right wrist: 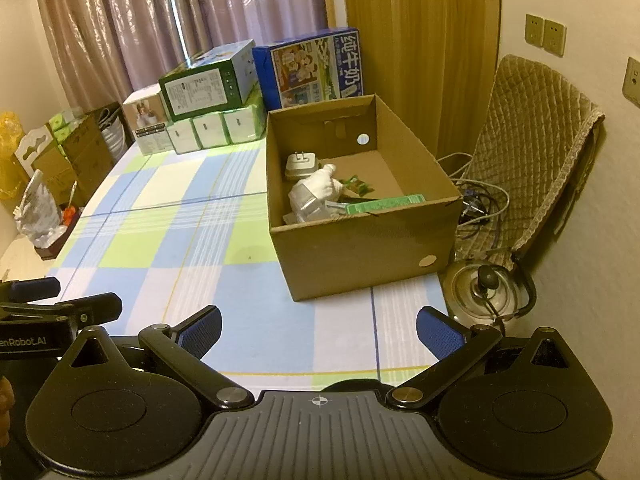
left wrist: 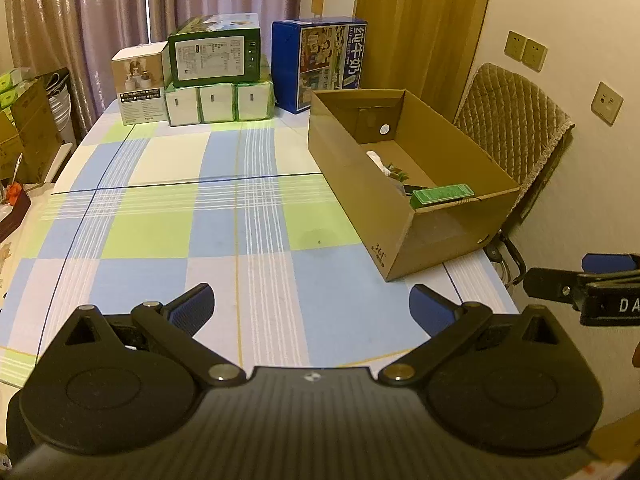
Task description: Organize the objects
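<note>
Checked tablecloth [left wrist: 168, 236] in blue, green and white covers the whole table, with purple curtains [left wrist: 100, 20] hanging behind it at 12 o'clock. Both tools hover low over the near edge with nothing in them: the left gripper [left wrist: 312, 308] has its blue-padded fingers [left wrist: 196, 304] spread wide apart, and the right gripper [right wrist: 319, 330] is splayed the same way, only bare cloth between the pads. From the left wrist view you can catch the right gripper's fingertip poking in at 3 o'clock. The cardboard box [right wrist: 360, 248] sits open-topped on the right side of the table, about 1 o'clock from the right gripper and well apart from both. Stuff is piled in the near end of it: a white plug adapter [right wrist: 301, 165] lying prongs-up toward the back of the heap, a white crumpled thing [right wrist: 316, 190] in front of that (can't tell what it is), something small and green [right wrist: 358, 186] beside it, and a flat green packet [right wrist: 384, 203] leaning against the near wall. Up at the far edge, around 11 o'clock, there's a stack of cartons: a green box [left wrist: 214, 54] on top of three white packs [left wrist: 218, 102], a white box [left wrist: 138, 84] just left of them, and a blue milk carton [left wrist: 320, 60] right behind the cardboard box. Off the table at 3 o'clock there's a chair with a quilted cover [right wrist: 536, 152], and a metal kettle [right wrist: 486, 292] below the table corner.
</note>
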### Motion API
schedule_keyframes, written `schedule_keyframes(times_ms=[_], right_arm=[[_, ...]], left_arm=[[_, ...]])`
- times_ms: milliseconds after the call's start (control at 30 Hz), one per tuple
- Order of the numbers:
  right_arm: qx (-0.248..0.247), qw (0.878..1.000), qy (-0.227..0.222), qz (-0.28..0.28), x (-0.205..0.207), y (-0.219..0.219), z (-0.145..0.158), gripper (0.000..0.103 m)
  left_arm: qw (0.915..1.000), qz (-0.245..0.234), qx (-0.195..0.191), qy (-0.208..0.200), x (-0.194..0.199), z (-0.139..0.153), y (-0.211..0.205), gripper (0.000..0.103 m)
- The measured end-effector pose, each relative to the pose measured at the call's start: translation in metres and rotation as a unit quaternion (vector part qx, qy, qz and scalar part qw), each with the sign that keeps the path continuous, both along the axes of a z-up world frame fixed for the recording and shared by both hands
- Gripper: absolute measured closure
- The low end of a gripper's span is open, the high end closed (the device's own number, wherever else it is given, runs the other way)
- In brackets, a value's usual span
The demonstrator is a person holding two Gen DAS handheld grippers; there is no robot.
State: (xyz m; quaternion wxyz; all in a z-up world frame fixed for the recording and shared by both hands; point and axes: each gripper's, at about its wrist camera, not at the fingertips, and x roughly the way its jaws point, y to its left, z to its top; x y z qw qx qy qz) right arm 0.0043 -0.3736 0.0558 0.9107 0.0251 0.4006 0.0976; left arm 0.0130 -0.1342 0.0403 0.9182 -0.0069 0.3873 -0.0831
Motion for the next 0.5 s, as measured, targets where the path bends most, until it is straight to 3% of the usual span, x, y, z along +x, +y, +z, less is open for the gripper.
schedule_keyframes(times_ms=[500], right_arm=[[-0.002,1.0,0.003,-0.002,0.0013,-0.0034,-0.0024,0.002]], left_arm=[[1.0,-0.003,-0.001,0.003,0.002,-0.0036,-0.0035,0.001]])
